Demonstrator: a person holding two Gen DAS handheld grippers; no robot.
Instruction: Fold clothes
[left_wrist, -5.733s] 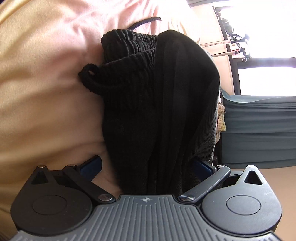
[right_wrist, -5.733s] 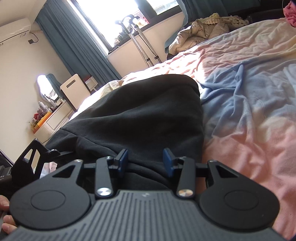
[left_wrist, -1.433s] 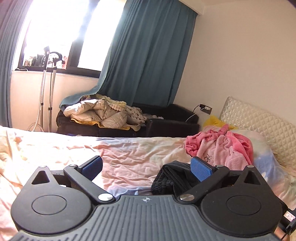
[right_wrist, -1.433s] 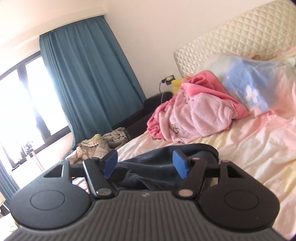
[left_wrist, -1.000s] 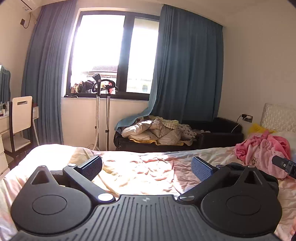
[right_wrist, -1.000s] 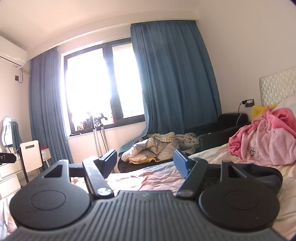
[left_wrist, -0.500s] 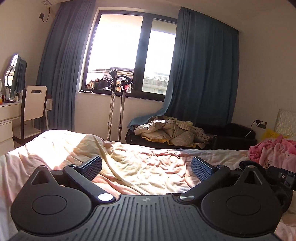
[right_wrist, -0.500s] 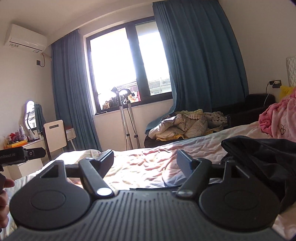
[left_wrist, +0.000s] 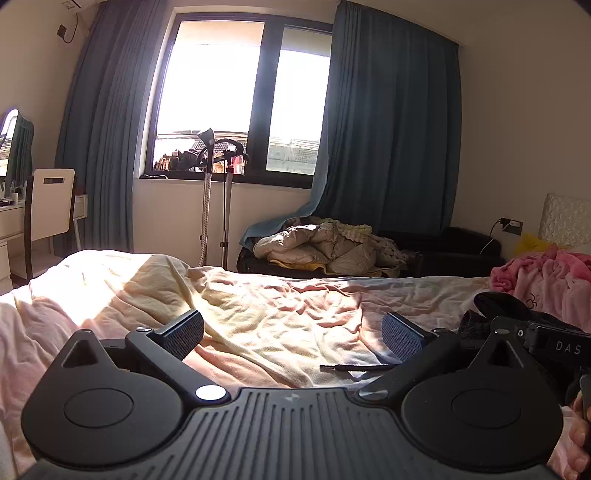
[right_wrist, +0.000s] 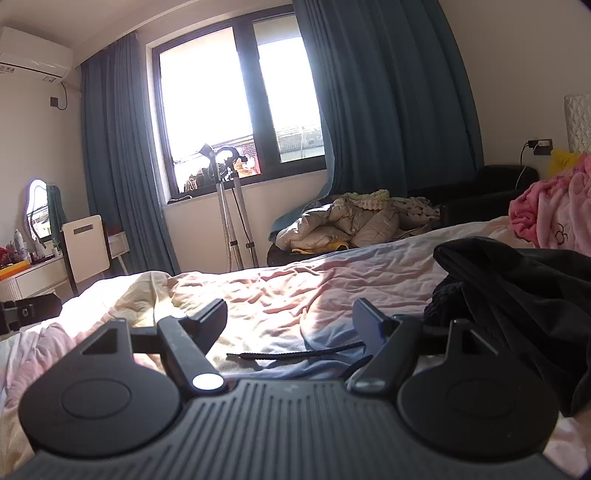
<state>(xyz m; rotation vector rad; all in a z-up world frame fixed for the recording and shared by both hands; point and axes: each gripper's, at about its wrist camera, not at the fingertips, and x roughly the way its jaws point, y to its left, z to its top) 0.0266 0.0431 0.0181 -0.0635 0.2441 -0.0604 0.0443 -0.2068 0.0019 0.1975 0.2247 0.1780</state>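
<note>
The folded black garment lies on the bed to the right of my right gripper; its black drawstring trails across the sheet between the fingers. In the left wrist view the garment is at the far right, partly hidden behind the other gripper, and the drawstring lies near the right finger. My left gripper is open and empty above the pink and yellow bedsheet. My right gripper is open and empty too.
A pink blanket is heaped near the headboard. A dark sofa with crumpled bedding stands under the window. A garment steamer stand is by the window. A white chair and desk stand at the left.
Both grippers have let go of the black garment, which now lies on the bed at the right. Both have swung left, away from it, and face the window.
</note>
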